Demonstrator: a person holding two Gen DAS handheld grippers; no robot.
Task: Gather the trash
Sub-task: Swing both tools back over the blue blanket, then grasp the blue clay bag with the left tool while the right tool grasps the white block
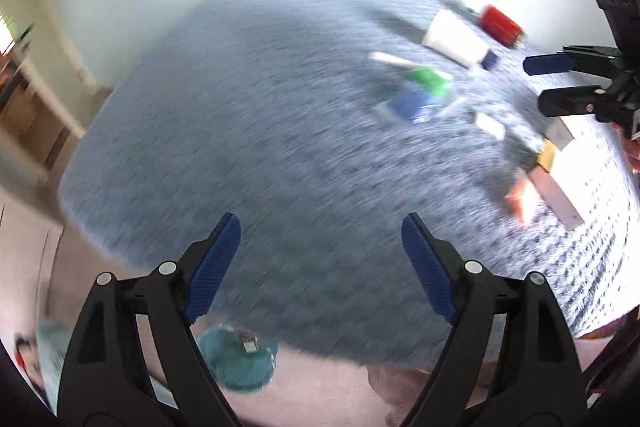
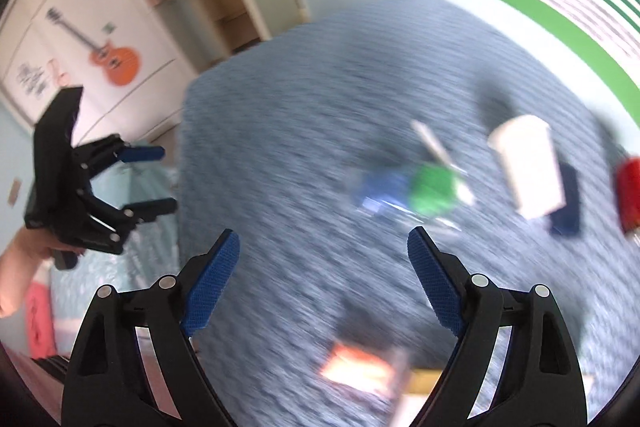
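A: Both views are smeared. From the left wrist, the left gripper (image 1: 320,263) is spread and empty over the blue rug (image 1: 248,115); trash lies well apart, a white cup (image 1: 454,37) beside a red can (image 1: 500,23).

B: From the right wrist, the right gripper (image 2: 323,277) is spread too, with a green-and-blue wrapper (image 2: 416,191) ahead; closing at this speed risks a miss or knocking the cup rolling.

The rug (image 1: 248,131) looks like rough woven cloth; gripper pads (image 1: 214,267) are knurled matt blue, arms smooth black plastic; white cup (image 2: 528,163) possibly paper.
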